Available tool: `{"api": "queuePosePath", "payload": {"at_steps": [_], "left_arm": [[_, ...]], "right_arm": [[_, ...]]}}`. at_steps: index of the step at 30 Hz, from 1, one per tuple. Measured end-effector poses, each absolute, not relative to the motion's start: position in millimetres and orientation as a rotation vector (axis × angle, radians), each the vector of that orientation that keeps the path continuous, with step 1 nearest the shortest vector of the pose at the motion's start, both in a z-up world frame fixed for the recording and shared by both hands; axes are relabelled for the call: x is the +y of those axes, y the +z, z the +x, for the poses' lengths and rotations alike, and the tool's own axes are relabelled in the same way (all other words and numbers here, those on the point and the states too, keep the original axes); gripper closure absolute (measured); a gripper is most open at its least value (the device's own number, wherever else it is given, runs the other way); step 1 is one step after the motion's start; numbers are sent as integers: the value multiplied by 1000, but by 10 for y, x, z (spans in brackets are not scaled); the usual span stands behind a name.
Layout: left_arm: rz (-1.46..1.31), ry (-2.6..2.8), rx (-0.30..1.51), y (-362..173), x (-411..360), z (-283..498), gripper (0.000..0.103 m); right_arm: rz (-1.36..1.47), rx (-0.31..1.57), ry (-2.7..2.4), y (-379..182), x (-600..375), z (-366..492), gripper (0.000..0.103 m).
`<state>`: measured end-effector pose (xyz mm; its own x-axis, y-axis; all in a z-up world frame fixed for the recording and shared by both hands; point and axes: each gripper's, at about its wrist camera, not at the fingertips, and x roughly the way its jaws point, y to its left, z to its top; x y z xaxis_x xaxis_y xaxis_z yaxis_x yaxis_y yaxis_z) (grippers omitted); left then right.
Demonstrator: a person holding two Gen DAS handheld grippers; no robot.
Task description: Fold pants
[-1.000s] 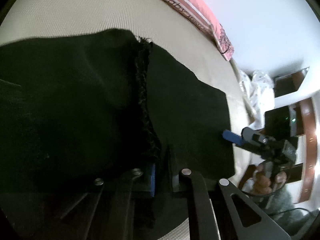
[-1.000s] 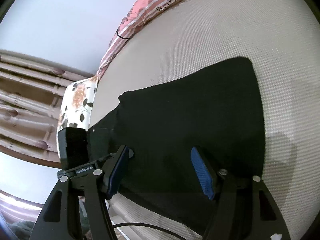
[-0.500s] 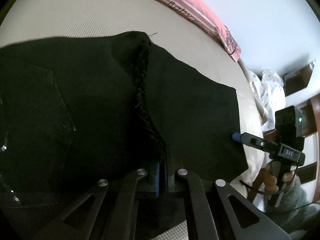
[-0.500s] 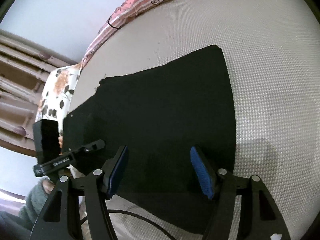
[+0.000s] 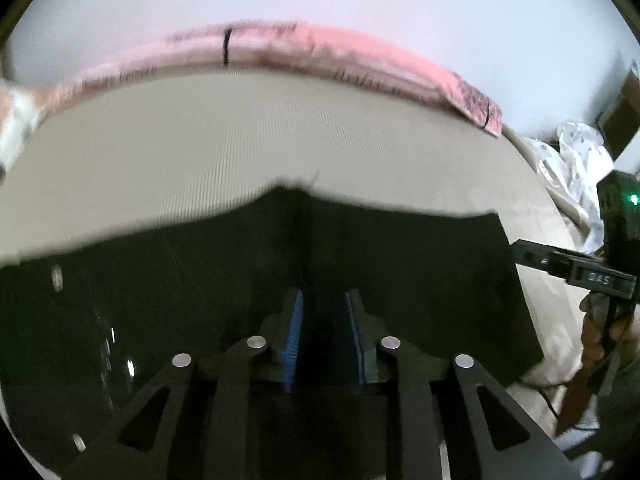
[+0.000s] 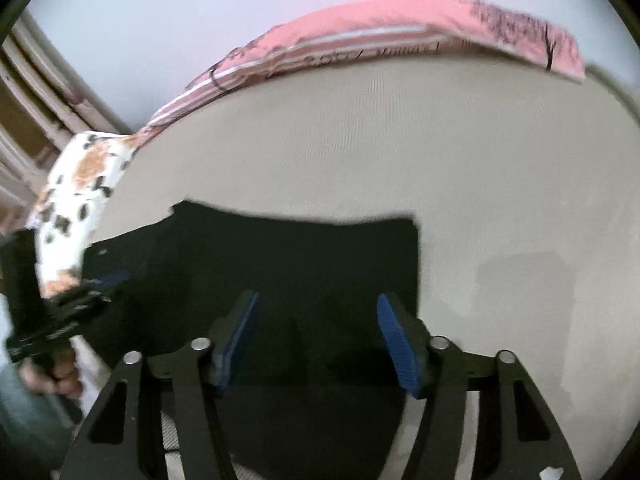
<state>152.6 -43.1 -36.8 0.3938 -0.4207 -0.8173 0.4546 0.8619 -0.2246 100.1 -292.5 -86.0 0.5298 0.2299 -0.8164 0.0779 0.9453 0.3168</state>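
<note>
The black pants (image 5: 400, 264) lie folded flat on the beige mattress (image 5: 280, 136); they also show in the right wrist view (image 6: 304, 256). My left gripper (image 5: 322, 320) is open by a narrow gap, its blue pads just above the near part of the pants, holding nothing. My right gripper (image 6: 316, 328) is wide open and empty over the pants' near right part. The right gripper also shows at the right edge of the left wrist view (image 5: 520, 252), at the pants' right edge. Both views are blurred.
A pink striped blanket (image 5: 320, 52) runs along the mattress's far edge below a white wall. A floral pillow (image 6: 76, 196) lies at the left, white spotted cloth (image 5: 576, 168) at the right. The mattress (image 6: 500, 168) stretches beyond the pants.
My left gripper has let go of the pants' seam and opened slightly. Both grippers have tilted up and drawn back, so the wall and blanket fill more of each view. The right gripper stays open.
</note>
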Motion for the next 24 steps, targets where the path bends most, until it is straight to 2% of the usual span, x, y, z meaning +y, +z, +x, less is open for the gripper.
{"api": "queuePosePath", "payload": {"at_steps": [3, 8, 10, 16, 24], "left_arm": [[128, -588, 968, -384, -742, 1611, 75], [184, -594, 1011, -640, -996, 1853, 75], [188, -589, 1058, -759, -1043, 1938, 75], [235, -597, 1046, -757, -1091, 1908, 75], [285, -544, 1030, -703, -858, 1419, 72]], "right_arm": [[268, 1006, 59, -901, -2927, 1152, 66], [206, 1057, 29, -1079, -2938, 1360, 73], [222, 1060, 35, -1120, -2936, 1394, 73], [244, 1067, 56, -1113, -2977, 1396, 73], [269, 1092, 90, -1095, -2800, 974, 72]]}}
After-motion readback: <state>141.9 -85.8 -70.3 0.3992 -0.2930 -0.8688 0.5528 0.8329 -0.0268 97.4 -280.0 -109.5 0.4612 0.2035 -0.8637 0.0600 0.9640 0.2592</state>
